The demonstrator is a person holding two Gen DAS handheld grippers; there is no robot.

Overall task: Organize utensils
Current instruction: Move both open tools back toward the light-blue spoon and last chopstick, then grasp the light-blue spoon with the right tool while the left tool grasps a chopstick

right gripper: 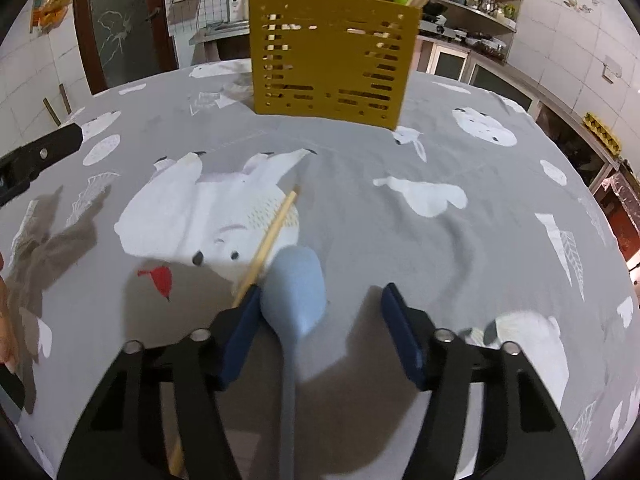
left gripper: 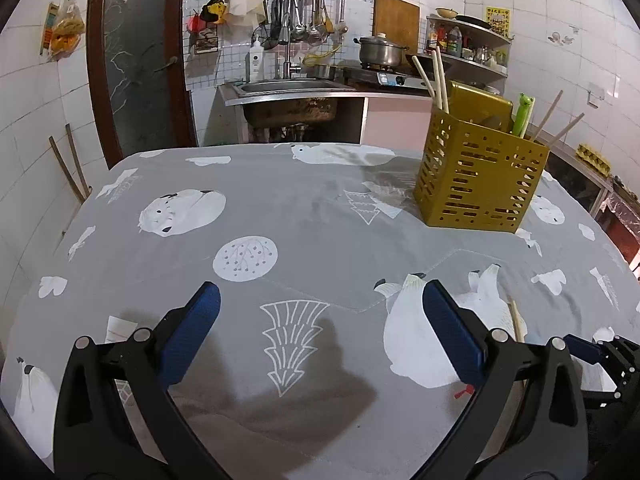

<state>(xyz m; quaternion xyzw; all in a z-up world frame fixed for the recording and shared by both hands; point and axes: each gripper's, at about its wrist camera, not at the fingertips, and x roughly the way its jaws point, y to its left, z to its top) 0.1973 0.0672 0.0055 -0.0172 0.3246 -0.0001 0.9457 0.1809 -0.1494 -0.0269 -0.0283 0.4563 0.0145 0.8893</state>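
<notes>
A yellow slotted utensil holder point(left gripper: 480, 176) stands at the table's far right; it also shows in the right wrist view point(right gripper: 330, 54). Chopsticks and a green frog-topped utensil point(left gripper: 525, 114) stick out of it. My right gripper point(right gripper: 320, 312) is open low over the table, with a pale blue spoon point(right gripper: 298, 292) lying between its fingers, next to the left one. A wooden chopstick point(right gripper: 272, 236) lies under that left finger. My left gripper point(left gripper: 320, 320) is open and empty above the cloth. The chopstick's end point(left gripper: 518, 316) shows at its right.
The table wears a grey cloth with white bears point(left gripper: 280, 208). Behind it are a steel sink point(left gripper: 288, 88), a stove with a pot point(left gripper: 380, 50) and shelves of bottles. A dark door point(left gripper: 136, 60) is at left.
</notes>
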